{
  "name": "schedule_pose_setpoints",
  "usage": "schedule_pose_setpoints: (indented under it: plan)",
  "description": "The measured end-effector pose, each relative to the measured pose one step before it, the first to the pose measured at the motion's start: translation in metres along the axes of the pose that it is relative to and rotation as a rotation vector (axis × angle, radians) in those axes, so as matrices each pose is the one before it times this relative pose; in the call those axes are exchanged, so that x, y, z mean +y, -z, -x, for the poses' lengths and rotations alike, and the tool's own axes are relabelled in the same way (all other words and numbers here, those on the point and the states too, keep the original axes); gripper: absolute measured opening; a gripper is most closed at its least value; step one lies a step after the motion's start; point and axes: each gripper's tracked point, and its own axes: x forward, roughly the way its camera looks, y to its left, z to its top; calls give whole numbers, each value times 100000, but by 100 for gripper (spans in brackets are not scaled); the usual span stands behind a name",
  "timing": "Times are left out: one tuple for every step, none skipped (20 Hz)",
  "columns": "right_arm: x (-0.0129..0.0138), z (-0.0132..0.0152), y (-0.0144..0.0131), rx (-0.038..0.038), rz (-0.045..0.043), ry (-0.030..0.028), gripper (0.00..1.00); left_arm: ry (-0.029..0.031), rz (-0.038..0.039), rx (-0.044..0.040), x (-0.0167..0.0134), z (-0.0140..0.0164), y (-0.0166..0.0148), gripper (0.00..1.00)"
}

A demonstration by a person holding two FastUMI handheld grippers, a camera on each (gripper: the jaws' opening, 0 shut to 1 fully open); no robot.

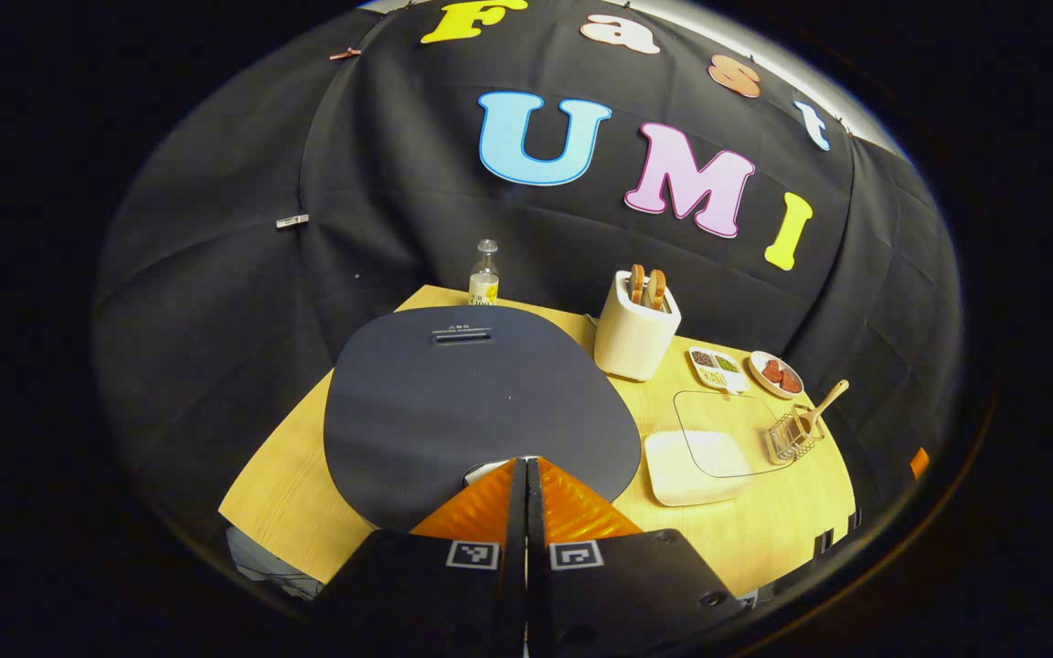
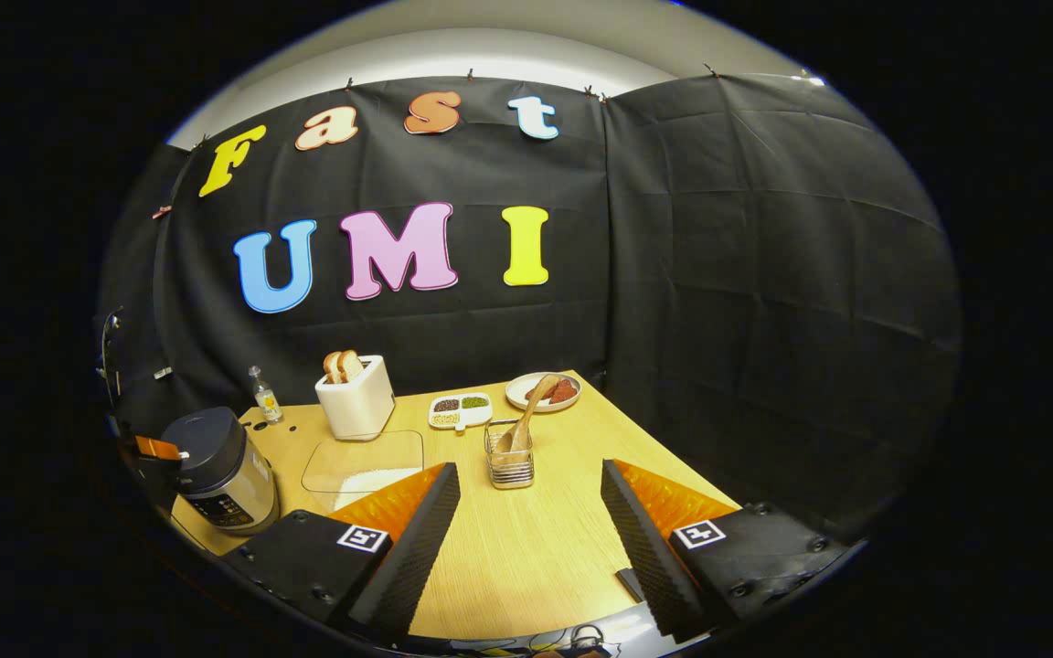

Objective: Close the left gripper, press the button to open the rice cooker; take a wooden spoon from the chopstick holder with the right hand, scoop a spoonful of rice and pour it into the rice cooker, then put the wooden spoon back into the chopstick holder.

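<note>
Left tongs (image 1: 526, 471) closed, empty, maybe touching rice cooker (image 1: 476, 402) lid | right tongs (image 2: 531, 512) wide apart, empty, facing chopstick holder (image 2: 509, 464)

Rice cooker (image 2: 220, 471): dark rounded lid, silver body, control panel on the front, lid shut. Sits upright at the table's left end in the right gripper view. Chopstick holder (image 2: 509, 466): small wire basket, upright, well to the right of the cooker. Wooden spoon (image 2: 524, 416) stands in it, handle leaning up and to the right. Rice (image 2: 371, 482): white heap in a clear tray, between cooker and holder.
</note>
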Motion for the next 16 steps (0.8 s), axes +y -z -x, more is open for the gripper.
schedule_pose_setpoints:
  plan:
    - [11,-400,-98,394,351,-407,97,-512,-603,623,46,-281,-185,6]
    - [16,-274,-78,402,556,-393,97,-847,-430,995,92,-173,190,7]
    - [-3,-490,-107,384,536,-489,97,-734,97,1756,21,-112,141,7]
    - [-32,-484,-92,254,378,-508,97,-591,162,935,-12,-68,-46,7]
    - [-58,-482,-134,239,132,-537,97,-383,873,2056,3,-101,269,7]
    - [-99,-589,-144,301,-67,-496,98,-306,1419,-1321,50,227,-371,6]
    - [-70,-625,-249,465,-167,-602,98,-29,2111,1981,-80,-264,198,9]
    - [-160,-569,-183,215,-205,-437,98,-239,1855,-1252,139,111,-39,7]
    - [-117,-587,-264,34,-355,-369,97,-482,2027,-1950,-51,54,-207,6]
    - [-187,-616,-258,116,-207,-83,97,-920,1374,-1731,-131,279,-152,7]
    - [-157,-676,-236,127,-224,-208,97,-1239,318,-1875,-260,525,-109,6]
    - [-145,-558,-165,33,-54,-195,98,-1373,-1067,-3877,-356,78,-539,6]
    - [-233,-638,-111,163,-17,-53,98,-1222,-2209,-4727,-273,1151,-1131,6]
    - [-137,-619,-136,66,-63,-219,98,-1878,-3318,-7033,-384,604,-1659,7]
    - [-41,-738,-157,58,-11,-340,98,-3086,-3410,-8046,-25,755,-2416,6]
    - [-90,-679,-219,33,-19,-470,98,-3319,-2269,-7240,-86,1160,-2065,7]
